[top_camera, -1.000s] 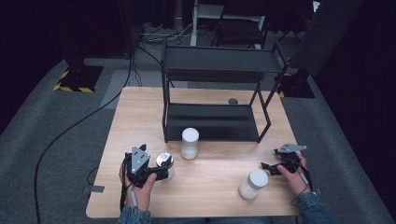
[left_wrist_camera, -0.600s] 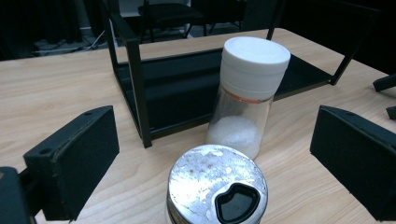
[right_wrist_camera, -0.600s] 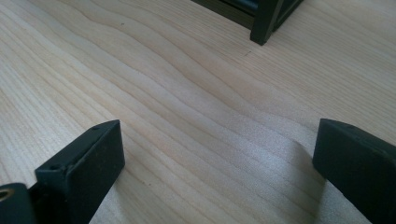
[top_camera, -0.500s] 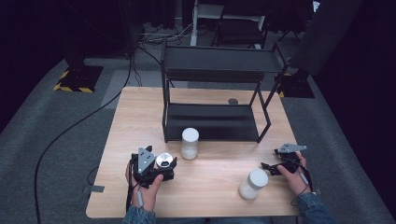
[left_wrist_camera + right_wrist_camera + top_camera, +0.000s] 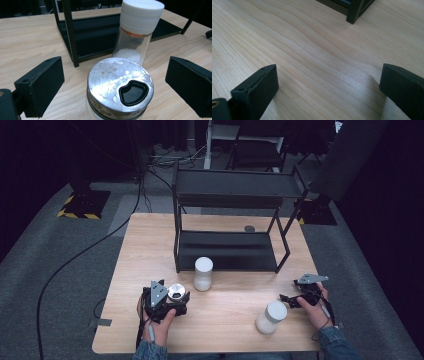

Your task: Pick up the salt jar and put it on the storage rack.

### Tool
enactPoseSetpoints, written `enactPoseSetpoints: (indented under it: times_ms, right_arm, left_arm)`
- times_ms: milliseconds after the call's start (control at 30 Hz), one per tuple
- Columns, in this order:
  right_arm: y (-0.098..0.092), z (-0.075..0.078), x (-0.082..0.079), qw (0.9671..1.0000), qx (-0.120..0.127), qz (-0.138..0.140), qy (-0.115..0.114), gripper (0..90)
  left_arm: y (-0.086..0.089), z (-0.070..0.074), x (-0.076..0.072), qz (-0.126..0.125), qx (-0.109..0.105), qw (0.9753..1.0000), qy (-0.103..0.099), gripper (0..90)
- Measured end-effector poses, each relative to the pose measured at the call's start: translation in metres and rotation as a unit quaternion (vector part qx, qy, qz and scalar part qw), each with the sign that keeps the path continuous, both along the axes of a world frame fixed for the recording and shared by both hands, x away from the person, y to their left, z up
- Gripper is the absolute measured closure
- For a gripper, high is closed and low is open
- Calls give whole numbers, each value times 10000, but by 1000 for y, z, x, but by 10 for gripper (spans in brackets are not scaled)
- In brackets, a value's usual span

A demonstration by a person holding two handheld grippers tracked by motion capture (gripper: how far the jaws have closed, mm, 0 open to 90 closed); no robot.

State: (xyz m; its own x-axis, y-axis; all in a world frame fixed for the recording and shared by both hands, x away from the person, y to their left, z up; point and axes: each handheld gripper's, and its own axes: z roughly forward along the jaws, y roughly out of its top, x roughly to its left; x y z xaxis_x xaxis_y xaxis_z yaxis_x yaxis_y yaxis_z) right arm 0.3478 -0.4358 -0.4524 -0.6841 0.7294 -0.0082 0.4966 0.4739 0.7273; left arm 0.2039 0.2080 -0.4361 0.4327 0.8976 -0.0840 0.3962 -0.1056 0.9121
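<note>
The left gripper (image 5: 113, 82) has its blocky, matte black fingers (image 5: 41, 83) spread wide on either side of a glass jar (image 5: 120, 92), with clear gaps to both, so they are released and grasp nothing. The jar stands upright on the desk (image 5: 235, 320) near its front left part; its round metal lid is dull silver, scuffed and speckled with pale residue, and has a dark, bean-shaped opening with a black rim. Just behind the jar stands a taller bottle (image 5: 136, 32) of clear glass with a smooth white ribbed cap, an orange band beneath it and white grains at the bottom. Beyond that is a rack (image 5: 235, 215) of thin black square bars carrying two flat dark shelves. The right gripper (image 5: 329, 85), near the desk's right edge, also has its fingers released, spread over bare pale wood with wavy grain. Just beside it on the desk stands a second white-capped bottle (image 5: 270, 317), cylindrical and upright.
</note>
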Motion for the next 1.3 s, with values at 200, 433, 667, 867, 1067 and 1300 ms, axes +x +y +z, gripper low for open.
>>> enactPoseSetpoints:
  times_ms: [200,433,667,867,1067,1300]
  right_arm:
    - [0,0,0,10000,0,3,-1,17]
    - [0,0,0,10000,0,5,0,17]
    - [0,0,0,10000,0,11,-1,17]
    - [0,0,0,10000,1,12,0,17]
    - [0,0,0,10000,0,16,-1,18]
    - [0,0,0,10000,-1,19,-2,17]
  left_arm:
    - [-2,-4,2,4,42,10000,69,30]
    - [0,-8,3,22,-49,9999,157,40]
    - [-2,-11,5,14,28,9997,225,56]
    - [2,-14,9,-42,-42,9993,357,68]
    - [2,-15,13,-89,-6,9988,472,96]
    - [2,-18,16,-127,50,9984,552,165]
